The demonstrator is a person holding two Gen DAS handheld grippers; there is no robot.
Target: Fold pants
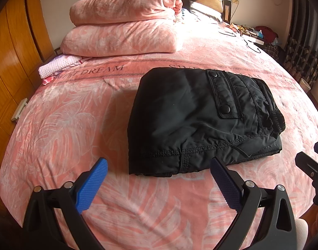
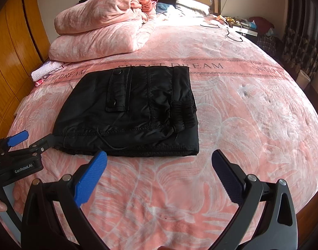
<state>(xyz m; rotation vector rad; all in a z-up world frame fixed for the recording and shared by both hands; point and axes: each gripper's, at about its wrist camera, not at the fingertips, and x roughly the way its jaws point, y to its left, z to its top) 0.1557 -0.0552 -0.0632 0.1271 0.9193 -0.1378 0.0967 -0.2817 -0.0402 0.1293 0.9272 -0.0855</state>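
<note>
Pink bedding printed with pale leaves and the words "SWEET DREAM" covers the bed (image 1: pixel 61 137), which fills both views; wooden wardrobe doors (image 1: pixel 11 48) stand along its far-left side. Toward the headboard from the pants sits a folded pink quilt (image 1: pixel 121 27), with a small white-and-pink cloth (image 1: pixel 54 66) just beside its lower edge.

Near the middle of the bed, the black pants (image 1: pixel 192 120) lie as a compact, roughly square bundle, a snap-buttoned pocket flap uppermost and the gathered elastic edge at the right side of the bundle. By the look of it the folding is done or all but done.

Both tools hang over the bedding on the near side of the pants, apart from the cloth. The left hand-held gripper (image 1: pixel 159 166) has its blue pads spread wide and holds nothing; the right hand-held gripper (image 2: pixel 159 158) is likewise spread and empty.

If a finishing touch is wanted, it would be to square the near edge: the layers there look slightly stepped, and a loose drawcord trails out. Pressing down lightly on the top layer, rather than pinching and lifting, should tidy it without springing the slippery fabric open.
</note>
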